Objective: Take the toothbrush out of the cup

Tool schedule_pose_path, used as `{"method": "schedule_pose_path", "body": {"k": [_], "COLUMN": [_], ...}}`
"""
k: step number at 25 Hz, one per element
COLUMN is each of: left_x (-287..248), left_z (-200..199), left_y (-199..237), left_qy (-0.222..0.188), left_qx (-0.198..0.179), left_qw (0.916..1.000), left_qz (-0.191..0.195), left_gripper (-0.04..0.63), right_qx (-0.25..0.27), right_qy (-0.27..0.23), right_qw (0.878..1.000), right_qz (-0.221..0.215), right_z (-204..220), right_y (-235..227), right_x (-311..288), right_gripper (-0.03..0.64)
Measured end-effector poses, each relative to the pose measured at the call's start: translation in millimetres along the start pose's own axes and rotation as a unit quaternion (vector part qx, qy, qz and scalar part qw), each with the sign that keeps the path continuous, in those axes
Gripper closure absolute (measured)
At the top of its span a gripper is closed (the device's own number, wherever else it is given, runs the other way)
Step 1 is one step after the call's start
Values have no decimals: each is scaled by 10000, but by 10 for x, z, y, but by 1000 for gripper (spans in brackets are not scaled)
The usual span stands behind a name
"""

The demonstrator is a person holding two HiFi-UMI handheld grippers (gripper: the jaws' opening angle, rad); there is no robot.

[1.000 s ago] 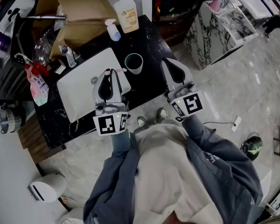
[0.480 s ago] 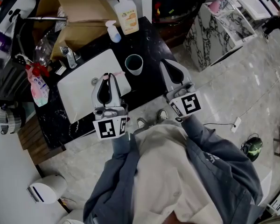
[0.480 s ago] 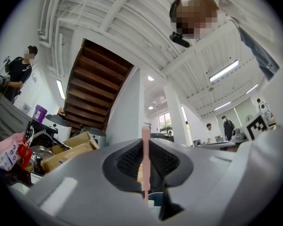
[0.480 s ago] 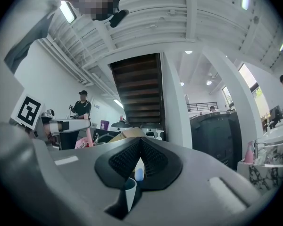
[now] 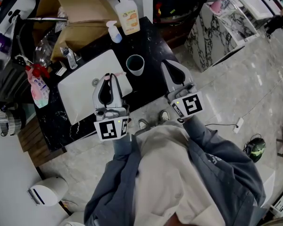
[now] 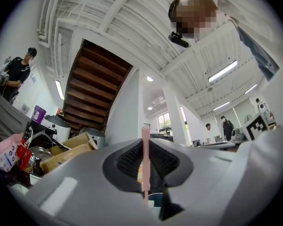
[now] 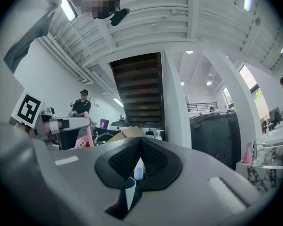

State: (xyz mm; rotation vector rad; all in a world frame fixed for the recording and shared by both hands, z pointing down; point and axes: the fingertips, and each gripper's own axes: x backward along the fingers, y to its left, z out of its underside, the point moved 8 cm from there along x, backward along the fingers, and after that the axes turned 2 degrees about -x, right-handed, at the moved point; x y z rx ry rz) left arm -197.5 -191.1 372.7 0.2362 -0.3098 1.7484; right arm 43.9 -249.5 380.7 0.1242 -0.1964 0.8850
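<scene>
One cup, one toothbrush (pink), two bottles.

Left claw: I am drawing it slightly back toward myself, away from the cup.
Pink toothbrush: it is riding back with my claw.

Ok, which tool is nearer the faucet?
Left. The left tool, gripping the toothbrush, is over the sink on whose edge the faucet stands; the right tool is off the sink, past the cup.
</scene>
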Motion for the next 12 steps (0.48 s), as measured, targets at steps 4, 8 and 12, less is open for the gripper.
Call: {"method": "schedule_pose_path", "body": {"k": [4, 8, 12], "left_x": [-6, -8, -10], "left_z": [9, 25, 45], "left_y": [2, 2, 7], "left_qy": [22, 19, 29], "left_qx": [3, -5, -20], "left_qw": [10000, 10000, 10000], "left_qz": [2, 12, 6], "left_gripper": [497, 497, 497], "right_qx": [18, 38, 63], "right_qy": [4, -4, -16], "right_qw": [10000, 10000, 10000], "right_qz": [10, 18, 9], "right_z": [2, 12, 23], "right_y": [-2, -4, -5], "right_x": [-7, -14, -22], "right_gripper": [614, 614, 614]}}
